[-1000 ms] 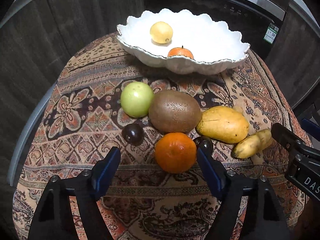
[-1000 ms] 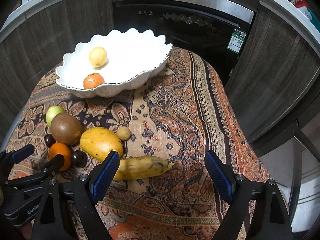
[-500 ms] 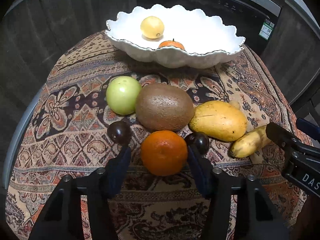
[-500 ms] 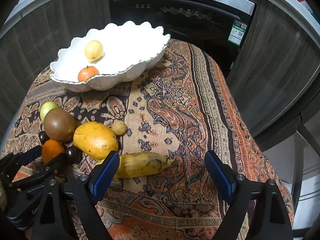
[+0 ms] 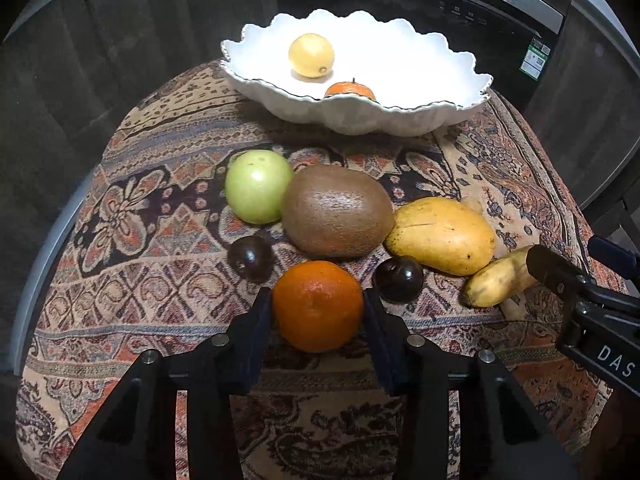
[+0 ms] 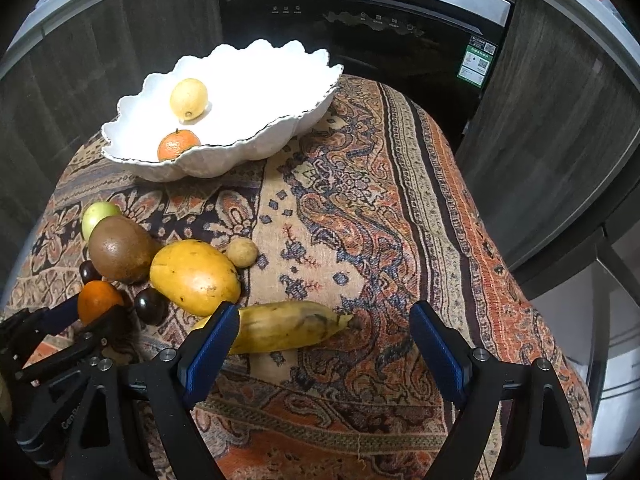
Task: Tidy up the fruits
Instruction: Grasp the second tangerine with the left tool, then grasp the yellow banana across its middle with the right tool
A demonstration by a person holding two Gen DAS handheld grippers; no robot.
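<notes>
Clamping the round orange mandarin (image 5: 317, 306) on the patterned cloth (image 5: 160, 280), the left gripper (image 5: 318, 316) should lift straight, clear of the dark plums (image 5: 398, 280), toward the scalloped white bowl (image 5: 400, 116); the right gripper (image 6: 324, 340) hangs wide open by the yellow banana (image 6: 280, 326).

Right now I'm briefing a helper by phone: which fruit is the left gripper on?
On the patterned cloth, in front of the white scalloped bowl, lies a fruit cluster. The left gripper clamps the orange at its near edge, between two dark plums: the only bright orange fruit outside the bowl.
</notes>
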